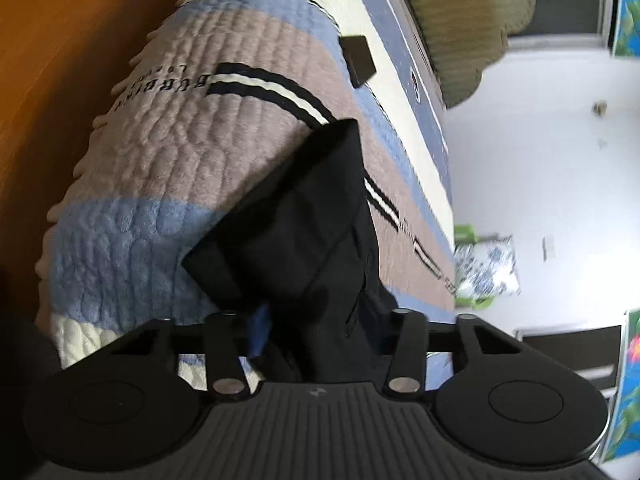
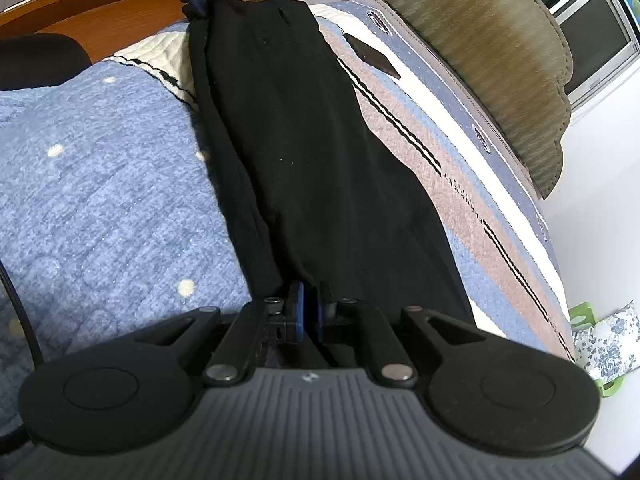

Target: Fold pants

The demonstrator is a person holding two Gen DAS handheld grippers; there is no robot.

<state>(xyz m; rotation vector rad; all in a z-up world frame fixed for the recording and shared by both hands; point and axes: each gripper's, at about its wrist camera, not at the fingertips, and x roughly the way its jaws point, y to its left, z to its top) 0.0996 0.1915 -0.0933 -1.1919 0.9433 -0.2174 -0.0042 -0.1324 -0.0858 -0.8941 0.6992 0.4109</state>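
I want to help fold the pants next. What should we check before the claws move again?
1. Right claw pinching the near end of the black pants: ok, blue pads closed on fabric.
2. Left claw gripping the far end: cannot tell; cloth sits between its fingers, but the pads are hidden.
3. Pants stretched long on the striped blanket: ok.
4. Pants smooth: not ok, a ridge runs down one side.
5. Small dark thing away from the pants: ok.
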